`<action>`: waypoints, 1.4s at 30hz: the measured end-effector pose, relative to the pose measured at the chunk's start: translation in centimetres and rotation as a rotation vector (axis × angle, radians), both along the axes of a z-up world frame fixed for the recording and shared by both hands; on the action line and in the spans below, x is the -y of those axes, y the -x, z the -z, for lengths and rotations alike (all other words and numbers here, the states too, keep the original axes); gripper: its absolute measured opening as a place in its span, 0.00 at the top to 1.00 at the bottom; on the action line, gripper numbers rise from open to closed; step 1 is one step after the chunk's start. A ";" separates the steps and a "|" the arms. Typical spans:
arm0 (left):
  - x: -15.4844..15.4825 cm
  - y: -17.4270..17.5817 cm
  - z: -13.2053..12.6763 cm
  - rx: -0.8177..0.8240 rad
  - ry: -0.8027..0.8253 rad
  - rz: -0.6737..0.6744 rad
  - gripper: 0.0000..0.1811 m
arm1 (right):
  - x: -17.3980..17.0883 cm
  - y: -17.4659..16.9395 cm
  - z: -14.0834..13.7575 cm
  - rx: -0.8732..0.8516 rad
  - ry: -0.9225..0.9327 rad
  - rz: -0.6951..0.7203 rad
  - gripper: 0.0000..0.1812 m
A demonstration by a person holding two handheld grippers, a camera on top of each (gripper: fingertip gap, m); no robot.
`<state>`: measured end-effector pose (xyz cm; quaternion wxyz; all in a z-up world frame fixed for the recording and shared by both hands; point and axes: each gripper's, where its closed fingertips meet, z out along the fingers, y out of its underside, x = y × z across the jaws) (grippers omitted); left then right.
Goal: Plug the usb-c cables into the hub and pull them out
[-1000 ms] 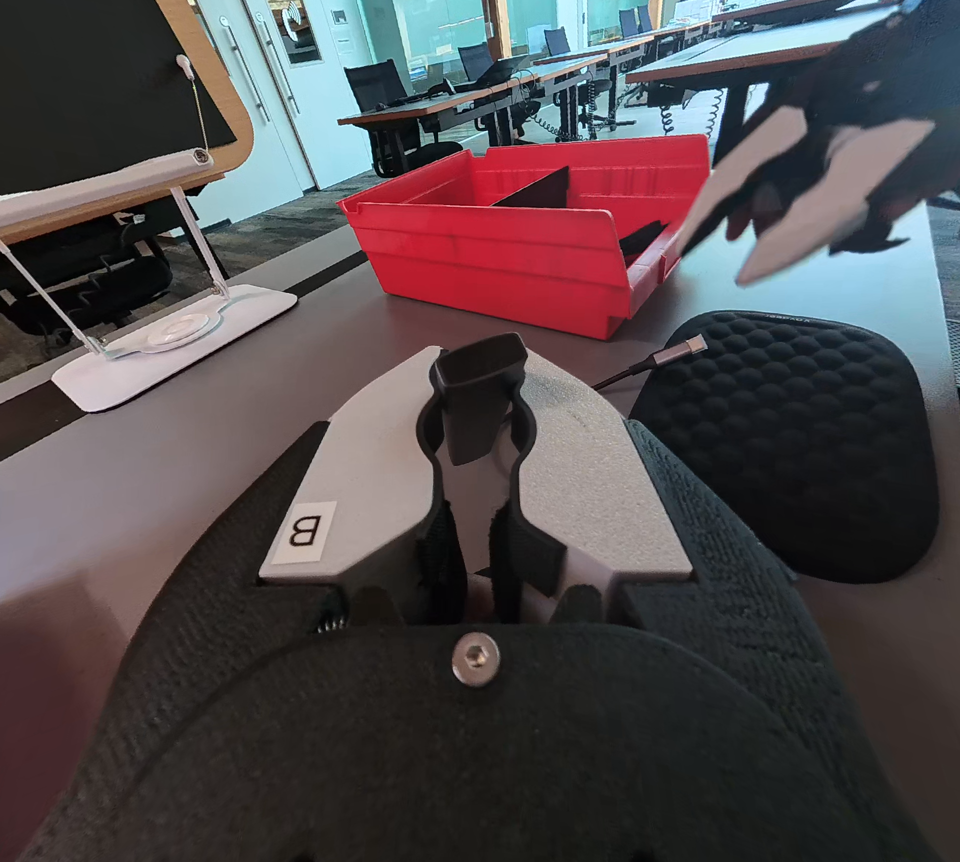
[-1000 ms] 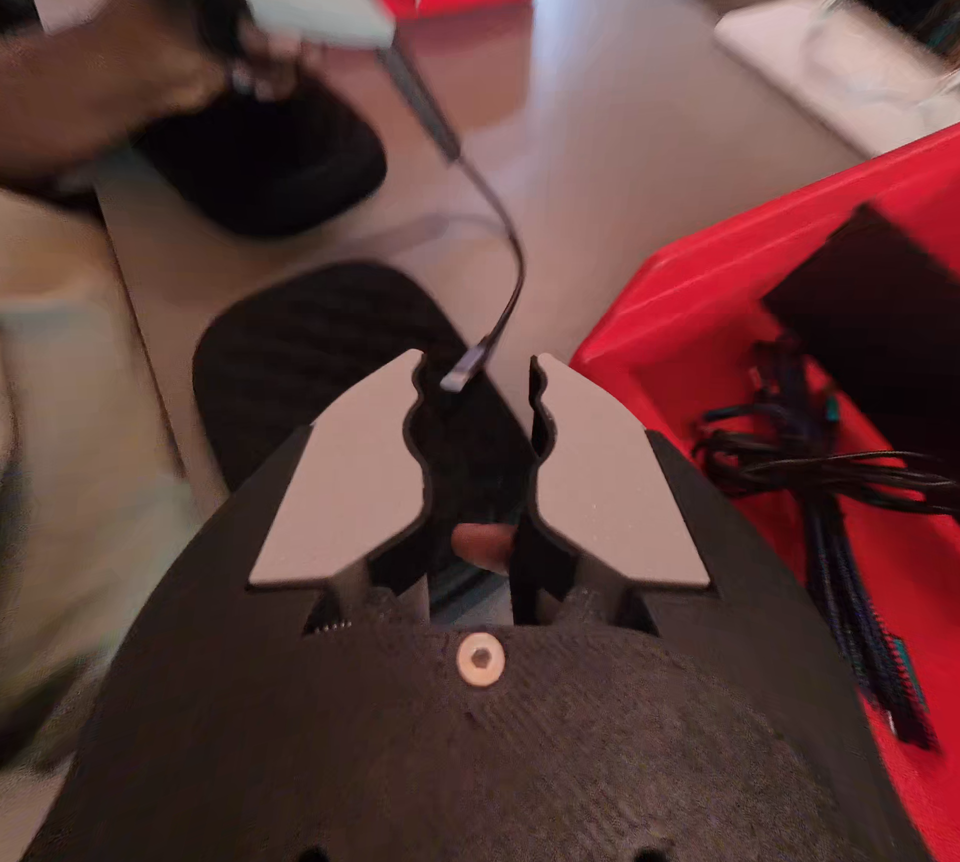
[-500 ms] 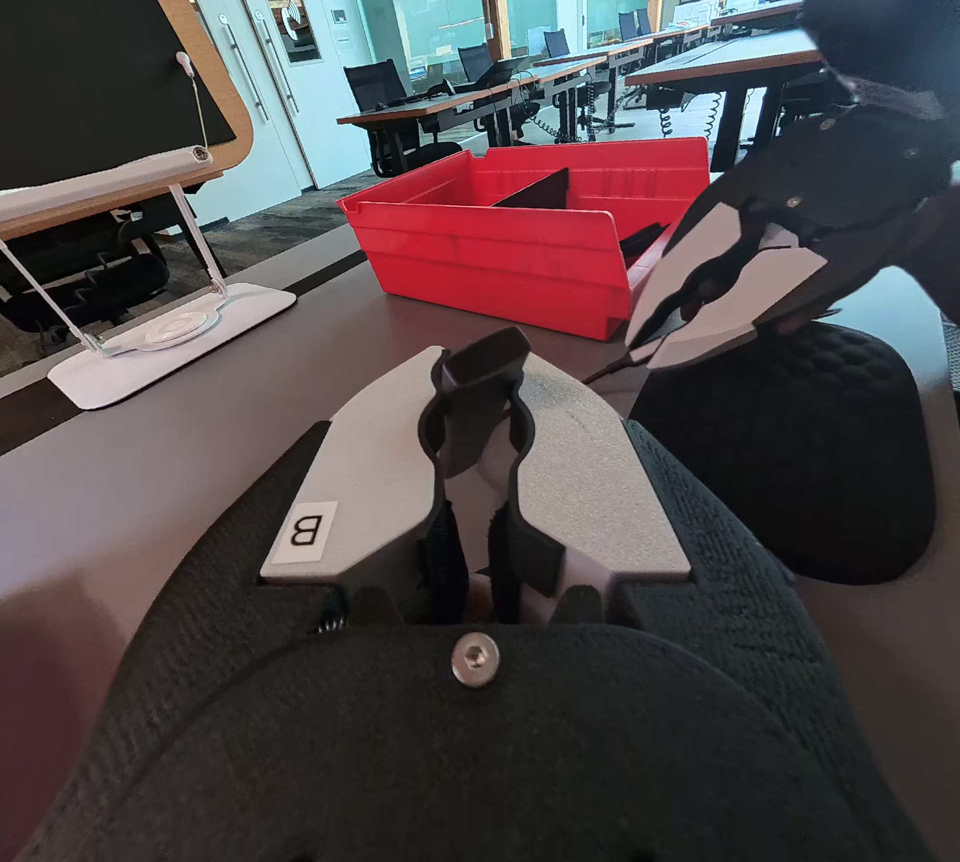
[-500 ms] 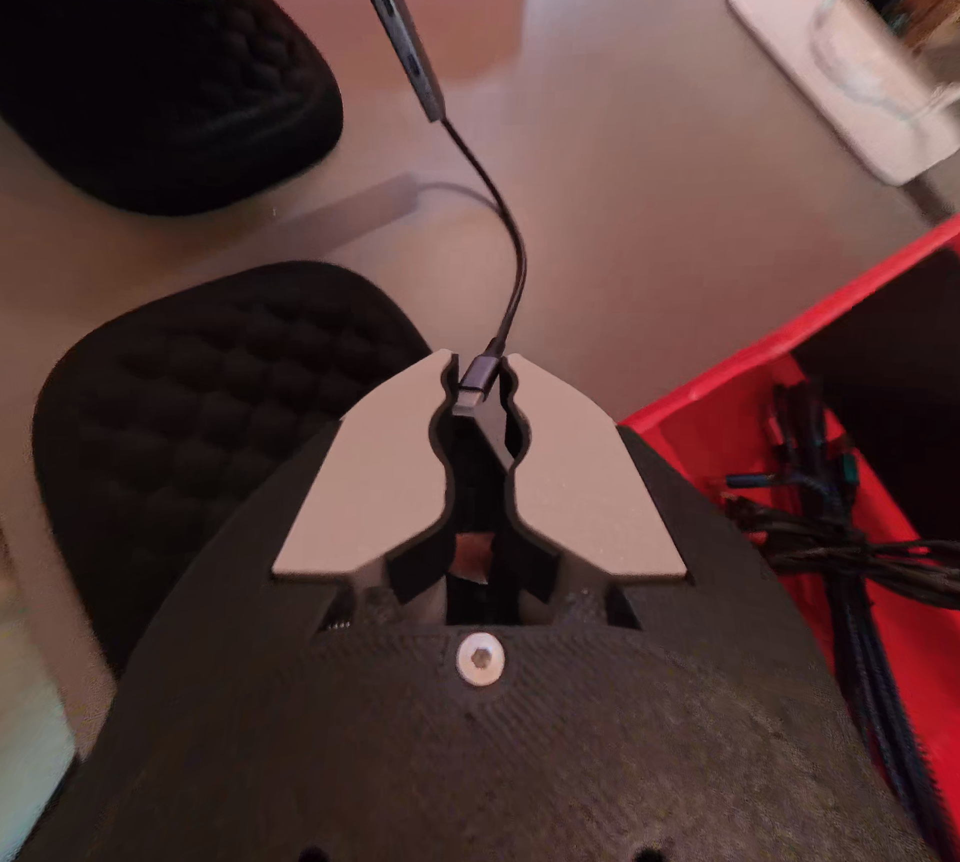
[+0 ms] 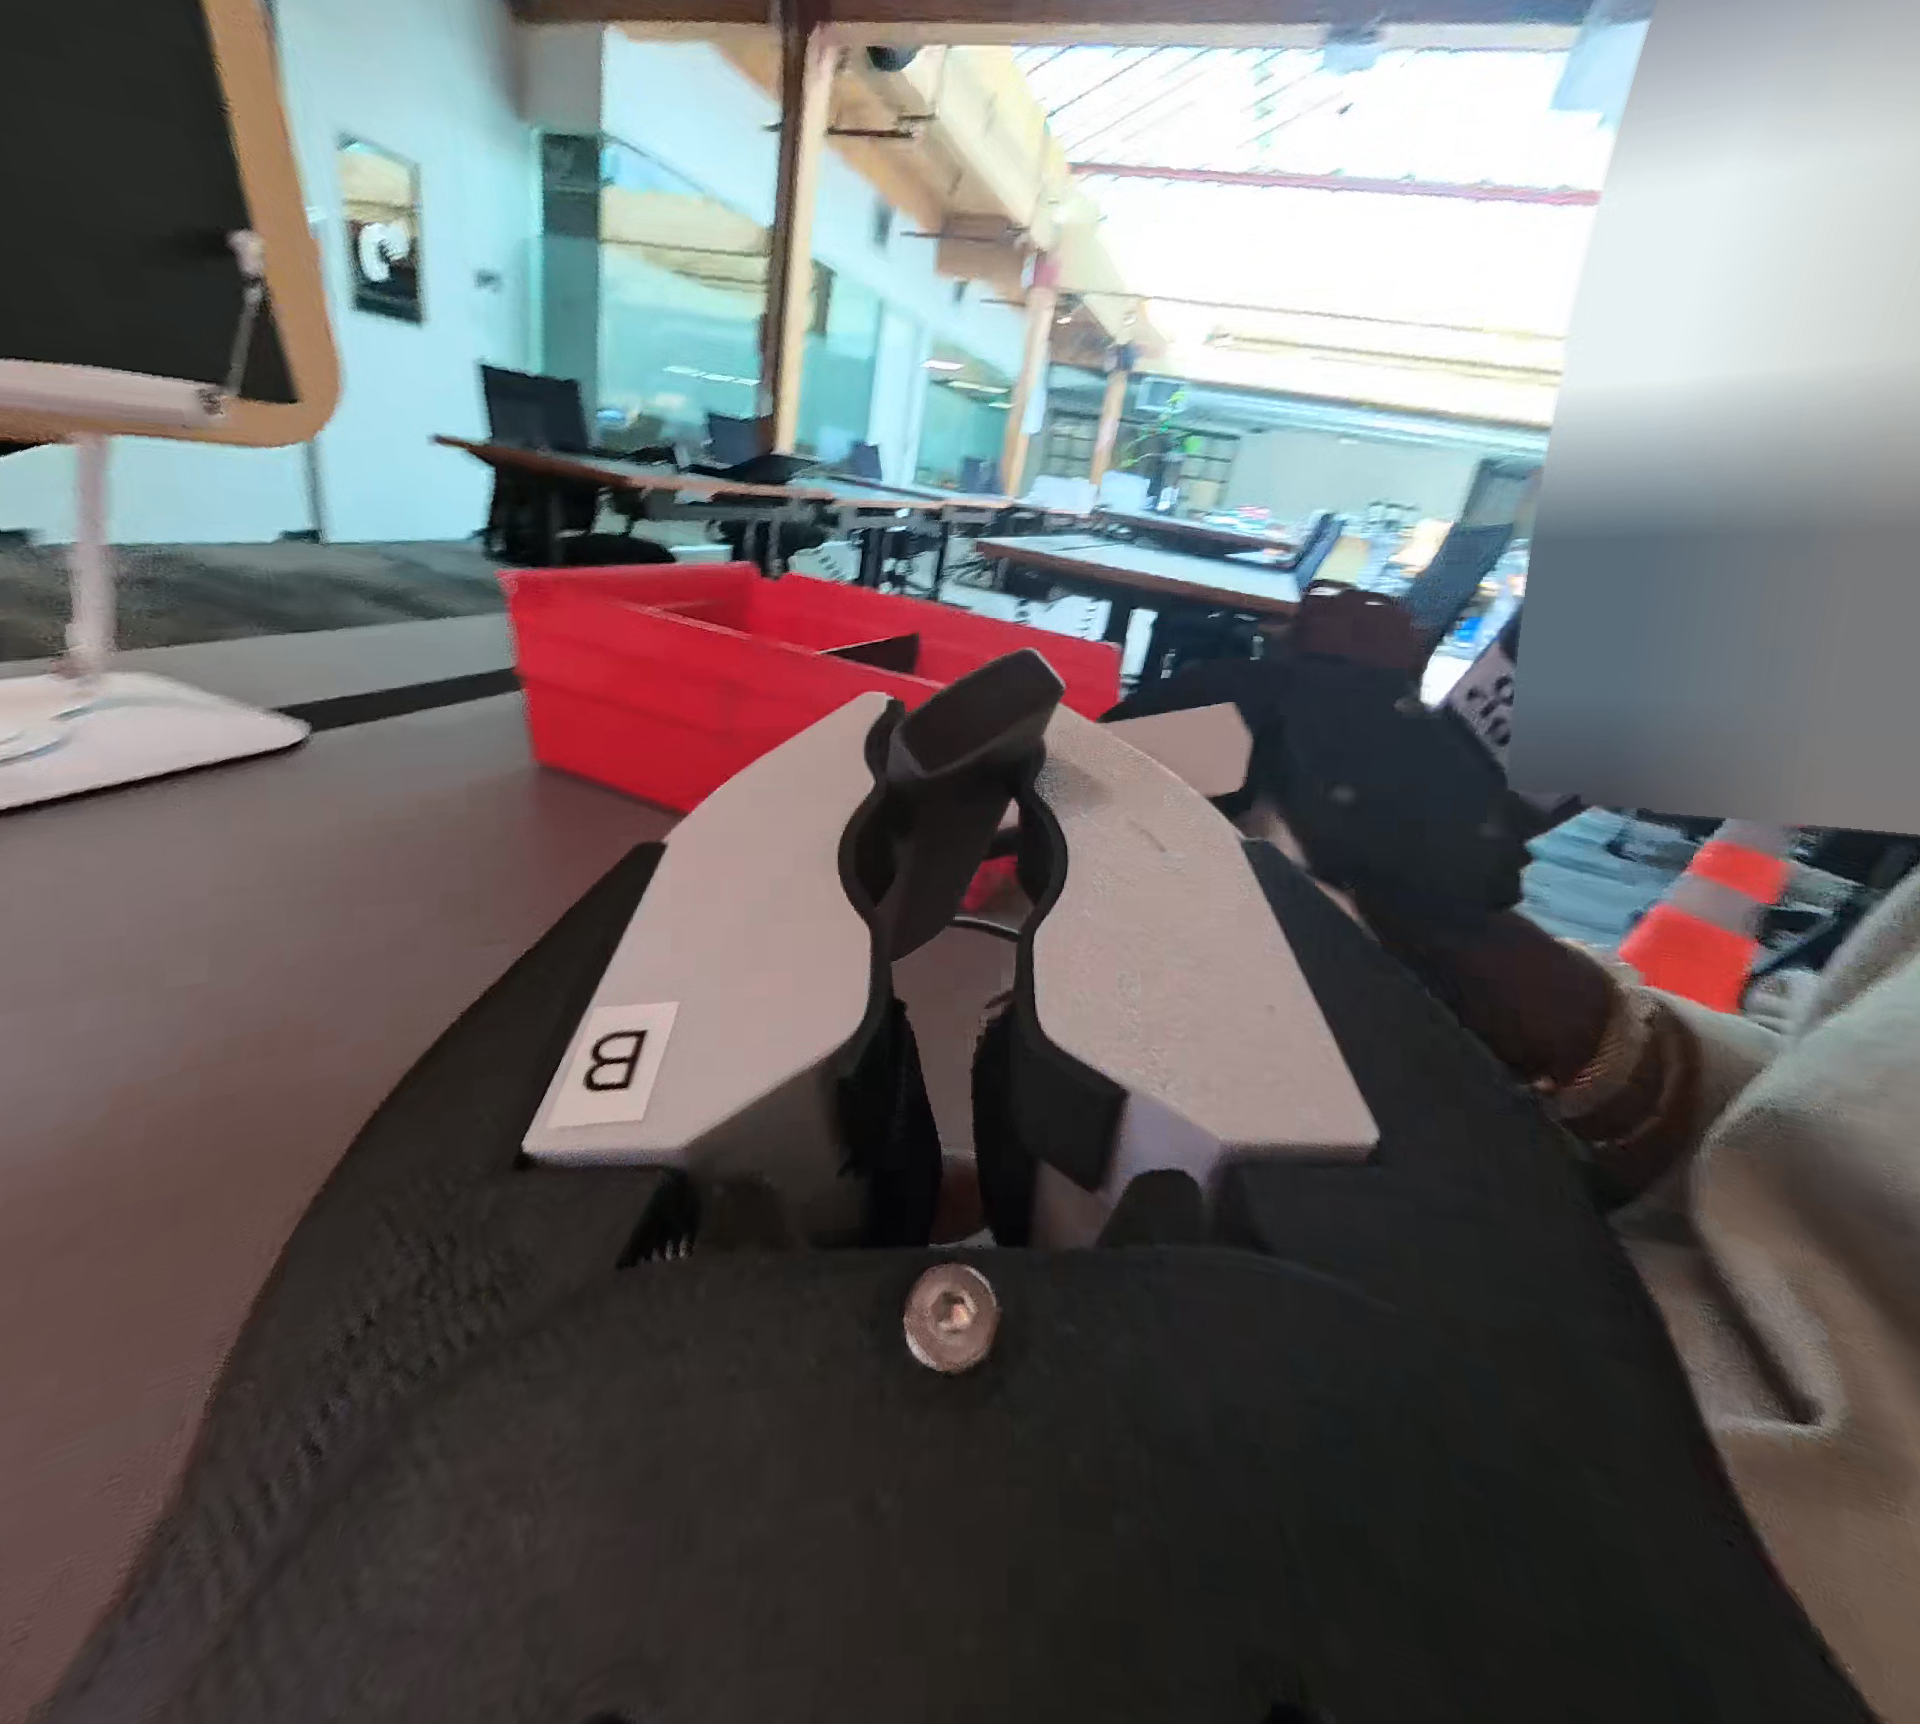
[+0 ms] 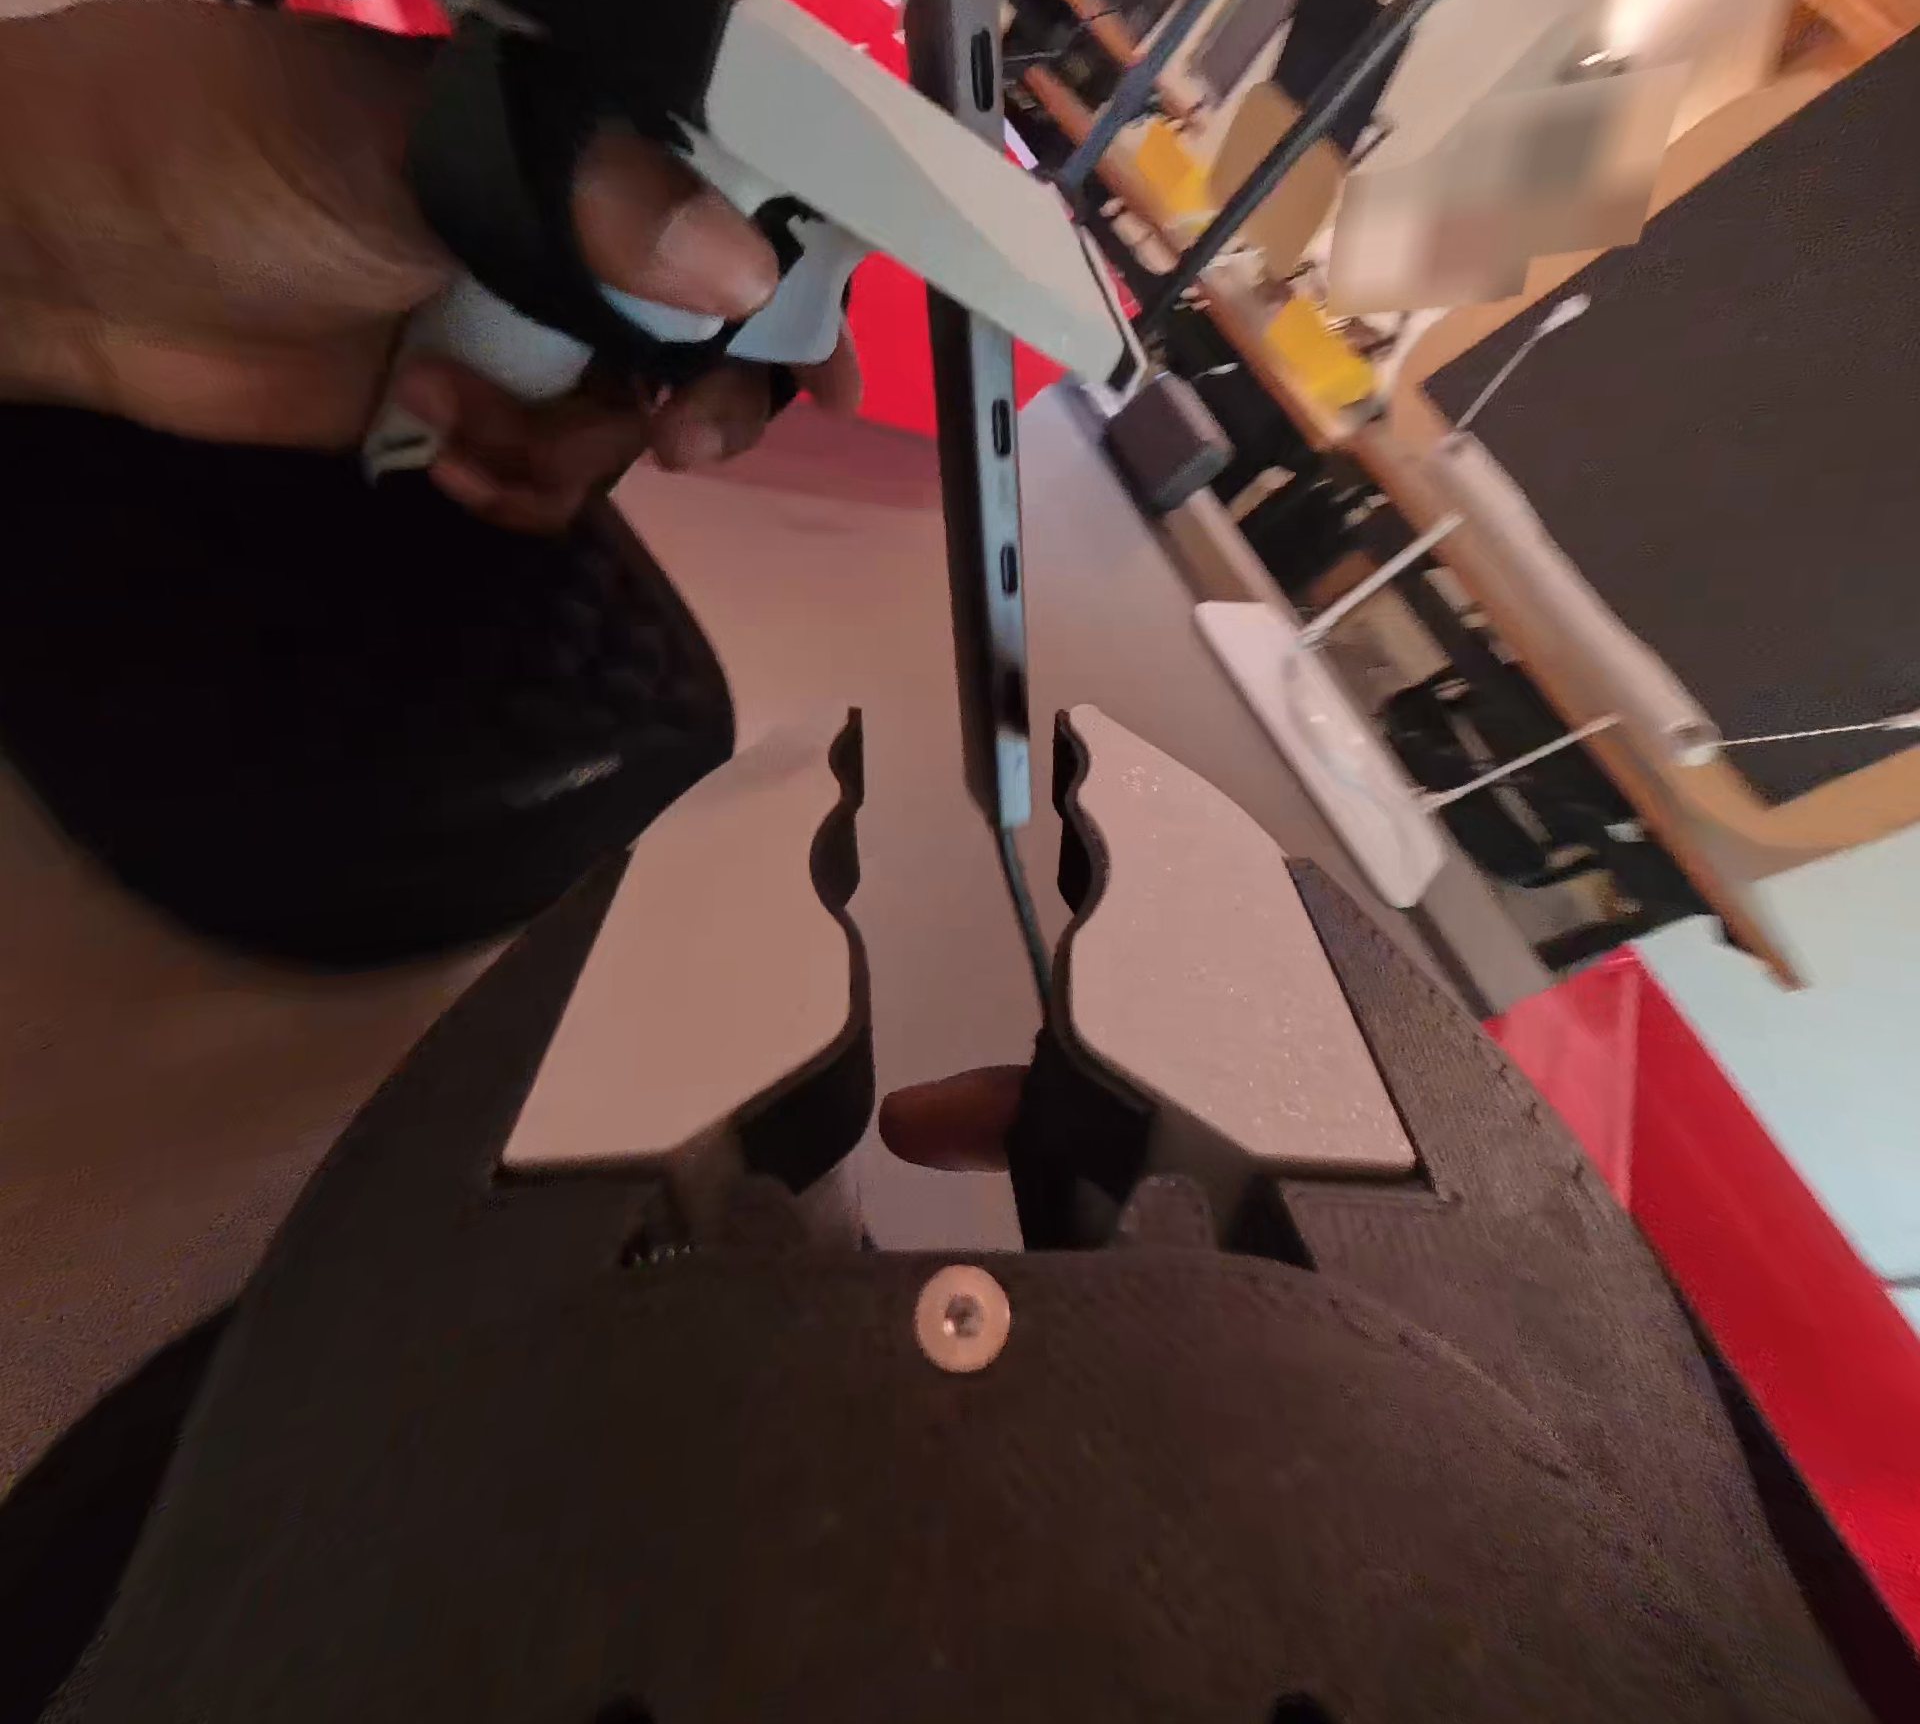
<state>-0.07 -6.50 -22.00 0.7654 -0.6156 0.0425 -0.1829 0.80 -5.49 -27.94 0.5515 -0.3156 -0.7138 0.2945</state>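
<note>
- Left wrist view: the left tongs [image 5: 961, 801] were clamped on the dark hub [image 5: 971, 739], lifted above the surface [image 5: 312, 895], the red bin [image 5: 665, 698] behind.
- Right wrist view: the right tongs [image 6: 956, 801] stood apart around the hub's own cable plug [image 6: 1013, 775], seemingly ungripped; the next move called for closing on it.

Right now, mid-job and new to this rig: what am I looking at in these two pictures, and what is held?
There is no robot arm: a person holds a two-finger tool in each hand, with a camera on each looking along its jaws. In the left wrist view, the left gripper is shut on the dark hub. In the right wrist view, the right gripper is open, its jaws either side of the hub's lower end, where a silver plug appears to be seated. Its cable runs down past one jaw. On the table are a red bin and a black pad.
</note>
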 end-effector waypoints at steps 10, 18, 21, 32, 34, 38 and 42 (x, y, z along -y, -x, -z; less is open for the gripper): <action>1.0 -2.4 -2.3 -0.237 -0.218 -0.039 0.66 | -1.4 0.1 -4.5 -0.198 0.047 0.100 0.95; 0.2 0.3 -1.5 -0.182 -0.138 -0.181 0.63 | -8.2 -4.8 -20.4 -0.657 0.396 0.029 0.95; -0.1 0.9 -0.9 -0.166 -0.099 -0.205 0.66 | -14.0 -4.8 -24.4 -0.737 0.365 0.141 0.95; -0.5 1.1 -0.2 -0.143 -0.046 -0.191 0.68 | -33.4 -1.1 -14.1 -0.332 0.186 0.798 0.93; -0.6 1.1 0.0 -0.154 -0.033 -0.194 0.68 | -35.1 -0.8 -9.6 -0.102 0.106 0.898 0.94; -0.9 0.9 0.4 -0.176 -0.013 -0.195 0.68 | -37.3 -1.8 -5.7 0.212 -0.196 1.080 0.94; -1.0 0.8 0.5 -0.181 -0.004 -0.193 0.69 | -37.9 -3.4 -1.6 0.627 -0.250 1.155 0.92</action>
